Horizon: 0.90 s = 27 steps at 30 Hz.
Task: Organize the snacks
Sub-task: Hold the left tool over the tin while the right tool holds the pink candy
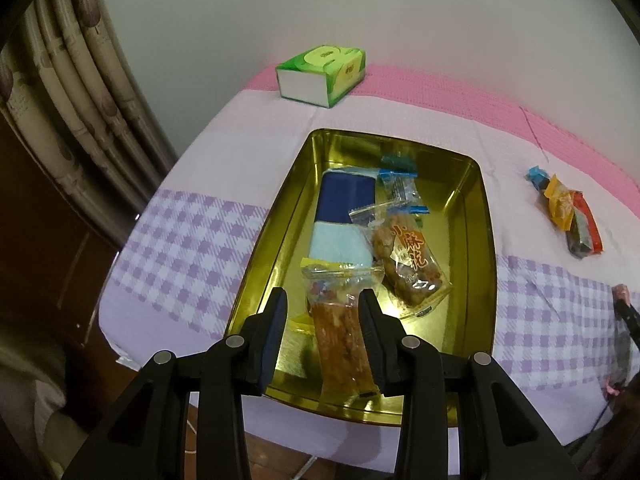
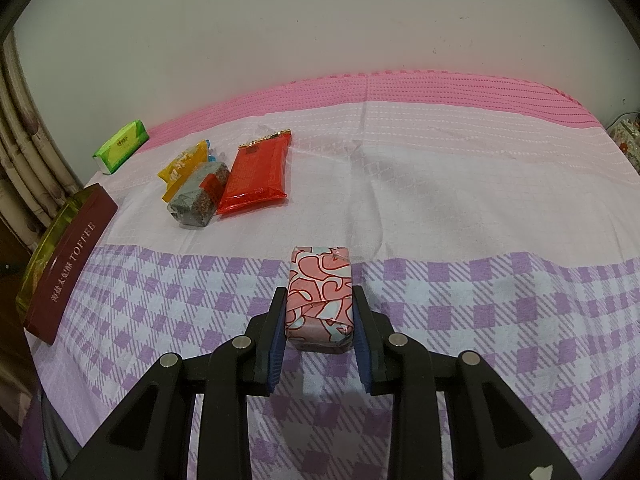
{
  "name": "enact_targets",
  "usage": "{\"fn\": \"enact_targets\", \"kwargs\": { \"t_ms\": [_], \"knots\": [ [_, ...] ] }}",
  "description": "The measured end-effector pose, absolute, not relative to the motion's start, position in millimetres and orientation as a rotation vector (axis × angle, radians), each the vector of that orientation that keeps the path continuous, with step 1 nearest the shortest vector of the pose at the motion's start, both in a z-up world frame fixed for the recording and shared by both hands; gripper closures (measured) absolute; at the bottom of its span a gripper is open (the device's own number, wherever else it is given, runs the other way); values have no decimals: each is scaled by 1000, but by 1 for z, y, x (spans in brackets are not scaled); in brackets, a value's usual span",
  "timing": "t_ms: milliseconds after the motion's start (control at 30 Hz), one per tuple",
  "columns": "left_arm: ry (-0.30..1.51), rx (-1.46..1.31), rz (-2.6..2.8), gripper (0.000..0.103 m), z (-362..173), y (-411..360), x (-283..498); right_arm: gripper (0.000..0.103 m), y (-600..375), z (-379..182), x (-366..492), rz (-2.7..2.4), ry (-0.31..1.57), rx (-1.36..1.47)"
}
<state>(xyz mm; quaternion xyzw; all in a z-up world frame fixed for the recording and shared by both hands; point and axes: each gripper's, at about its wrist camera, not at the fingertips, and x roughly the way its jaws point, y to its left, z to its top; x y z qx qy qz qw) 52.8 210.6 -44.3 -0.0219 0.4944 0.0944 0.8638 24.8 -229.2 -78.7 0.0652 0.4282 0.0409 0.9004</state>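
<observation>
Snacks are going into the gold tin [image 1: 478, 216] by the cloth's left edge. Left gripper [image 1: 323, 300] dangles a clear packet [image 1: 342, 332] over it, loosely pinched; right gripper [image 2: 319, 300] clamps a pink pack [image 2: 320, 296] near the front edge, awaiting its turn.

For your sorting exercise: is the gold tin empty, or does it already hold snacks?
Not empty. The tin holds a blue pack, a twist-snack bag and a small blue-wrapped snack; its right side is bare.
</observation>
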Motion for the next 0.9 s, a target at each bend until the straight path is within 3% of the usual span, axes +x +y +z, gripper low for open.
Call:
{"fn": "enact_targets", "kwargs": {
  "t_ms": [900],
  "knots": [
    [1020,-61,233,65,-38,216,49,76,-139,-17,1,309,852,114]
  ]
}}
